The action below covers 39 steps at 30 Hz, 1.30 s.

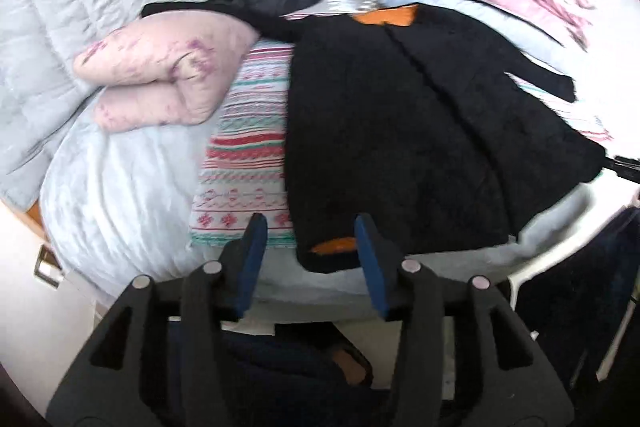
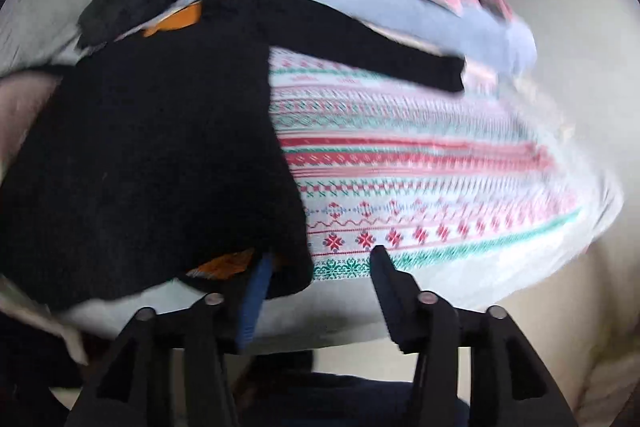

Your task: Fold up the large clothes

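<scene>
Left gripper (image 1: 310, 247) is held above the near hem of the black coat (image 1: 400, 131), jaws parted, nothing gripped. Right gripper (image 2: 320, 277) is likewise parted and empty at the hem's other corner. The coat is laid flat on the patterned blanket (image 2: 420, 167), one sleeve (image 2: 400, 61) spread outward, judged so that folding can begin. Orange lining (image 1: 386, 15) is exposed at collar and hem.

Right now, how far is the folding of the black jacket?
Done: the black jacket lies spread flat on the patterned blanket, sleeves still out. In hand: nothing; the left gripper and the right gripper are both open above its hem. Left: fold the sleeves in, then the body.
</scene>
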### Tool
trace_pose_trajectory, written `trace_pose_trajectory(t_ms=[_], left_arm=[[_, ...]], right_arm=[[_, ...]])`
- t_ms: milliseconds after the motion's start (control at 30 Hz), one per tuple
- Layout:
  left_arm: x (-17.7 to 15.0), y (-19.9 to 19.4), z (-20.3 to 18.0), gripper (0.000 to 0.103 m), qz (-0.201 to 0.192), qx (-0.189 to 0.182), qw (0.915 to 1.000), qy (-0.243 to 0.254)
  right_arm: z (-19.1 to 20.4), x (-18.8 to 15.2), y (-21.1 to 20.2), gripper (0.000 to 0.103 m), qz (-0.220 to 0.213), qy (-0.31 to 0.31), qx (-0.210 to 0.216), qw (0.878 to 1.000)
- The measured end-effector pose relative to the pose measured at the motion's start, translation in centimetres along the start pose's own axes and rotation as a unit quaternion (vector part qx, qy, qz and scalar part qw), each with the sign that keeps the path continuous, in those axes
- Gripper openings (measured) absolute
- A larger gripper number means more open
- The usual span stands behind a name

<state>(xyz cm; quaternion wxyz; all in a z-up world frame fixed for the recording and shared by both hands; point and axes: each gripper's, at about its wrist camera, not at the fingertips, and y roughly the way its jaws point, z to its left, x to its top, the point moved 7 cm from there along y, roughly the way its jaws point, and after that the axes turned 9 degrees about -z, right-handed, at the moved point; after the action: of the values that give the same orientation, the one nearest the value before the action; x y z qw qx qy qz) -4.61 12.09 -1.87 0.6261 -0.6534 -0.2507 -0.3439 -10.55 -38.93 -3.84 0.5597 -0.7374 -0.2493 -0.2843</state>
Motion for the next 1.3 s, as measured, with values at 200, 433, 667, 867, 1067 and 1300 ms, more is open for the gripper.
trace_pose_trajectory(t_ms=[200, 433, 667, 867, 1067, 1300], left_arm=[[3.1, 2.1, -2.3, 0.054, 0.003, -0.053, 0.9985, -0.012], [11.5, 9.2, -6.4, 0.059, 0.014, -0.085, 0.9953, -0.044], [15.3, 19.7, -3.9, 0.065, 0.003, -0.028, 0.9962, -0.083], [14.6, 23.3, -0.3, 0.065, 0.046, -0.009, 0.9925, -0.113], [15.0, 24.0, 0.5, 0.065, 0.059, -0.042, 0.9873, -0.141], [15.8, 24.1, -0.2, 0.065, 0.053, -0.057, 0.9859, -0.148]], right_arm=[[6.1, 4.3, -2.3, 0.068, -0.062, -0.024, 0.114, 0.991], [20.5, 7.0, 2.4, 0.07, -0.009, -0.095, 0.258, 0.961], [28.8, 14.0, 11.2, 0.07, 0.057, -0.046, 0.28, 0.957], [33.5, 14.9, 17.9, 0.046, 0.132, -0.095, 0.213, 0.963], [33.9, 18.0, 18.2, 0.008, 0.101, -0.08, 0.198, 0.972], [32.2, 23.9, 15.5, 0.007, 0.044, 0.01, 0.235, 0.971]])
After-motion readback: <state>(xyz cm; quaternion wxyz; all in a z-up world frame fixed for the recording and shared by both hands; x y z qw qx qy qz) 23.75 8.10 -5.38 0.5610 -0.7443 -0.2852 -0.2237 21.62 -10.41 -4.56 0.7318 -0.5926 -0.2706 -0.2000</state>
